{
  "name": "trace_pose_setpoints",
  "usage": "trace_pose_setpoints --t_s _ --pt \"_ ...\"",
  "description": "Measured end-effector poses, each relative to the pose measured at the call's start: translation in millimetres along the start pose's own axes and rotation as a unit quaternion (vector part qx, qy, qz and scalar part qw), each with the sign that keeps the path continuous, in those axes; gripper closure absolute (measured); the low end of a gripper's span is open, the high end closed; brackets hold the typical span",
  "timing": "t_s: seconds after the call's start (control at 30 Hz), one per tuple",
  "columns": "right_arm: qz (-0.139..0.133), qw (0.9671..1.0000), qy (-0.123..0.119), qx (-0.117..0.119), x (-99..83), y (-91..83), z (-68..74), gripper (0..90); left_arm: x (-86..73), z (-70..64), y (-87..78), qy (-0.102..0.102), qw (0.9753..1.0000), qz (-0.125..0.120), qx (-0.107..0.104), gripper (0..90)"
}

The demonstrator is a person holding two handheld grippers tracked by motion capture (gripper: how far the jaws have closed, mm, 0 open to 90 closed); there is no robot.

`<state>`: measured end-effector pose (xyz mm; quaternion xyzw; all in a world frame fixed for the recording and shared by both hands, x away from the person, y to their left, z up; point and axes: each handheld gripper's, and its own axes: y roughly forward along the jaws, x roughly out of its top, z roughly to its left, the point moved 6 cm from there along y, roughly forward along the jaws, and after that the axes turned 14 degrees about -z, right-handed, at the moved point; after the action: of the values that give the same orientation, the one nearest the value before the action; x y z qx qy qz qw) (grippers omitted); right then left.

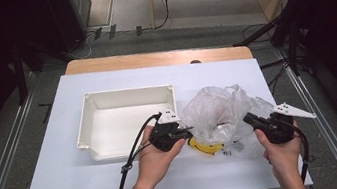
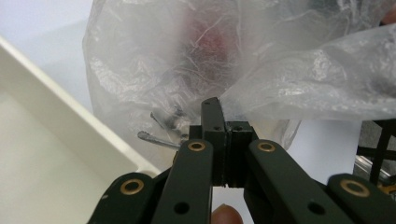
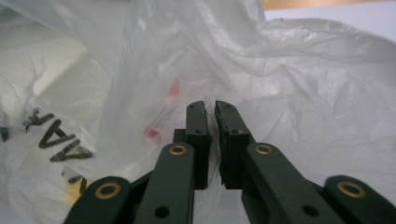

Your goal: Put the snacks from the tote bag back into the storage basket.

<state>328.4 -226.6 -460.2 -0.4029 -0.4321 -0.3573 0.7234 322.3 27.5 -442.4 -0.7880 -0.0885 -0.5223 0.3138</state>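
Two grippers pinch the crumpled clear plastic bag on the white tabletop, right of the white tray: left gripper and right gripper, fingers clamped on film, a banana just nearer.

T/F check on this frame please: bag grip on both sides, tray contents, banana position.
1. The left gripper has its jaws shut on an edge of the crumpled clear plastic bag. True.
2. The right gripper is wide open, clear of the bag. False: its jaws are nearly together with bag film pinched between them.
3. The white rectangular plastic tray holds the yellow banana. False: the tray looks empty; the banana lies on the white table at the bag's near edge.
4. The tray sits to the left of the bag in the high view. True.
5. Something red shows through the bag. True.
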Motion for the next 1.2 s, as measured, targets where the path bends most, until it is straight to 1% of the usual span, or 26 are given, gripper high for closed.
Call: trace_pose_setpoints --t_s 0.07,0.1,0.17,0.2,0.23,0.27,0.3,0.33,0.37,0.4,0.47,0.57,0.67,0.7,0.73,0.77,0.8,0.83,0.87,0.9,0.93,0.97,1.0,1.03,1.13,1.2 --pt "0.006 1.0000 0.003 0.001 -3.9 1.8 -1.9 88.8 -1.5 -0.6 -0.4 0.009 1.0000 -0.004 -0.001 78.0" --pt "0.006 1.0000 0.005 0.005 -4.9 2.2 -1.8 88.9 -0.8 -3.5 -1.5 0.023 0.9996 -0.017 -0.002 71.5" --pt "0.001 0.9999 0.002 0.010 -3.2 0.8 0.2 88.8 0.8 -6.0 -2.9 0.031 0.9992 -0.025 -0.005 54.8" --pt "0.001 0.9999 0.002 0.010 -3.2 0.8 0.2 88.8 2.7 -8.5 -4.3 0.038 0.9988 -0.032 -0.005 54.8" --pt "-0.005 0.9998 -0.006 0.020 -0.8 -0.4 2.8 88.8 5.1 -10.8 -5.8 0.043 0.9983 -0.039 -0.009 43.8" --pt "-0.005 0.9998 -0.006 0.020 -0.8 -0.4 2.8 88.8 7.8 -13.0 -7.7 0.045 0.9979 -0.045 -0.015 43.8" --pt "-0.009 0.9996 -0.009 0.026 0.9 -1.2 5.4 88.8 15.0 -17.0 -11.3 0.040 0.9970 -0.059 -0.029 34.9" --pt "-0.009 0.9996 -0.009 0.026 0.9 -1.2 5.4 88.8 15.0 -17.0 -11.3 0.040 0.9970 -0.059 -0.029 30.8" --pt "-0.011 0.9994 -0.011 0.030 2.0 -1.9 7.6 88.8 24.0 -19.7 -15.9 0.036 0.9957 -0.077 -0.036 27.3" --pt "-0.011 0.9994 -0.011 0.030 2.0 -1.9 7.6 88.8 24.0 -19.7 -15.9 0.036 0.9957 -0.077 -0.036 24.6" --pt "-0.011 0.9993 -0.013 0.034 2.7 -2.6 9.9 88.8 34.0 -21.2 -20.0 0.035 0.9940 -0.097 -0.036 21.6" --pt "-0.012 0.9987 -0.027 0.041 4.0 -3.9 12.9 88.8 48.9 -23.7 -24.9 0.018 0.9904 -0.128 -0.049 13.7" --pt "-0.009 0.9986 -0.029 0.044 3.7 -3.9 14.4 88.8 59.2 -27.5 -21.6 0.008 0.9888 -0.140 -0.052 13.5" --pt "-0.007 0.9984 -0.033 0.046 3.0 -3.3 15.3 88.7 60.7 -30.0 -12.9 0.015 0.9908 -0.127 -0.046 13.4" --pt "-0.007 0.9984 -0.033 0.046 3.0 -3.3 15.3 88.7 60.7 -30.0 -12.9 0.015 0.9908 -0.127 -0.046 13.0" --pt "-0.005 0.9983 -0.034 0.047 2.5 -3.0 16.0 88.7 59.8 -30.1 -7.2 0.017 0.9923 -0.116 -0.040 13.0" --pt "-0.005 0.9981 -0.040 0.047 1.7 -2.6 16.3 88.3 57.9 -27.9 -1.2 0.017 0.9942 -0.104 -0.023 15.7" --pt "-0.004 0.9981 -0.041 0.045 1.6 -2.7 16.0 88.2 55.1 -23.1 4.8 0.016 0.9958 -0.090 0.004 20.5" --pt "-0.004 0.9981 -0.041 0.045 1.6 -2.7 16.0 88.2 51.9 -17.6 10.4 0.009 0.9963 -0.080 0.029 20.5" --pt "-0.003 0.9983 -0.042 0.041 1.4 -3.2 13.2 88.0 48.4 -12.4 15.0 0.001 0.9965 -0.070 0.046 41.1" --pt "-0.003 0.9983 -0.042 0.041 1.4 -3.2 13.2 88.0 44.5 -8.6 19.1 -0.008 0.9968 -0.061 0.051 41.1" --pt "-0.005 0.9986 -0.042 0.031 1.3 -3.3 6.7 88.0 40.3 -5.8 22.9 -0.013 0.9972 -0.050 0.054 58.5" --pt "-0.005 0.9986 -0.042 0.031 1.3 -3.3 6.7 88.0 36.2 -4.4 26.3 -0.016 0.9975 -0.040 0.057 58.5" --pt "-0.003 0.9990 -0.040 0.021 -0.4 -3.3 -1.5 88.0 28.5 -3.4 31.8 -0.018 0.9979 -0.025 0.057 70.5" --pt "0.003 0.9995 -0.030 0.009 -4.1 -2.7 -10.8 87.9 22.2 -3.5 35.6 -0.018 0.9979 -0.017 0.059 75.8" --pt "0.010 0.9997 -0.020 -0.005 -8.7 -2.2 -21.2 87.5 16.9 -1.8 38.0 -0.017 0.9969 -0.018 0.075 76.9"
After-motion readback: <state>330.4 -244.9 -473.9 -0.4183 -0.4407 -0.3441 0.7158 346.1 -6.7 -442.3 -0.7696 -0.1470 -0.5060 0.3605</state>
